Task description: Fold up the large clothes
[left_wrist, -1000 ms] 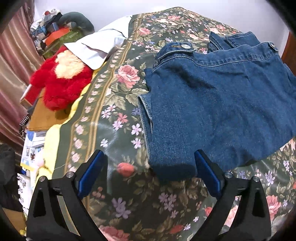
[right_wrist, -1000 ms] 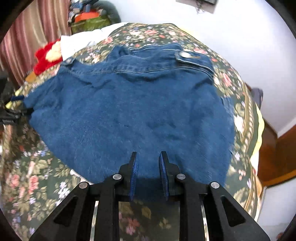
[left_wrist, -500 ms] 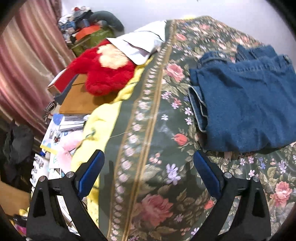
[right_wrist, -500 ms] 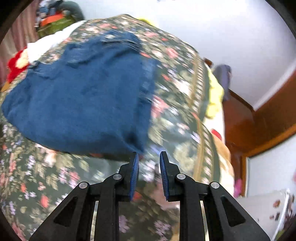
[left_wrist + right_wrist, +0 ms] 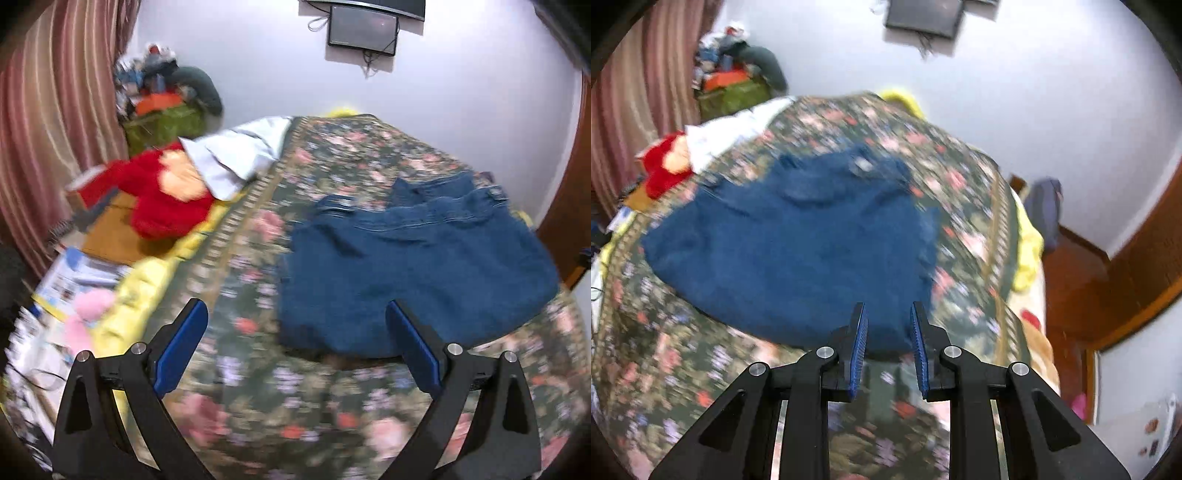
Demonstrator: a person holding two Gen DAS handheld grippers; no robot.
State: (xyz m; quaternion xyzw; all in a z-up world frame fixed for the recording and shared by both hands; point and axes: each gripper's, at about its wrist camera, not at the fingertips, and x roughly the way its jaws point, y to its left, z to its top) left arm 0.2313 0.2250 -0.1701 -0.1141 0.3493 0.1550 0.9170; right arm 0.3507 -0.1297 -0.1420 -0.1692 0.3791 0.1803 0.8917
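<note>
So the folded jeans (image 5: pixel 417 273) are lying flat on the floral bedspread (image 5: pixel 258 387), waistband end toward the far edge of the bed by the wall, folded end toward the near edge. Nothing is gripping them right now.

The left gripper (image 5: pixel 295 347) has its blue-padded fingers (image 5: pixel 181 347) spread wide apart, nothing between them except bedspread and the near left corner of the denim further off. The right-hand finger of that pair lines up in the picture with the near folded edge of the jeans, but it looks to be above the cloth, not touching.

The right gripper (image 5: pixel 888 345) has its fingers pulled nearly together, just a narrow gap left, and no cloth is pinched in there. In that view the near edge of the jeans (image 5: pixel 798 251) shows just past the fingertips, toward the bed's right side.

Off the left edge of the bed there's a red plush toy (image 5: pixel 166 199), with a pale blue pillow (image 5: pixel 240 155) at the far left corner. Both views are pretty blurry, so fine details of the denim are hard to make out.
</note>
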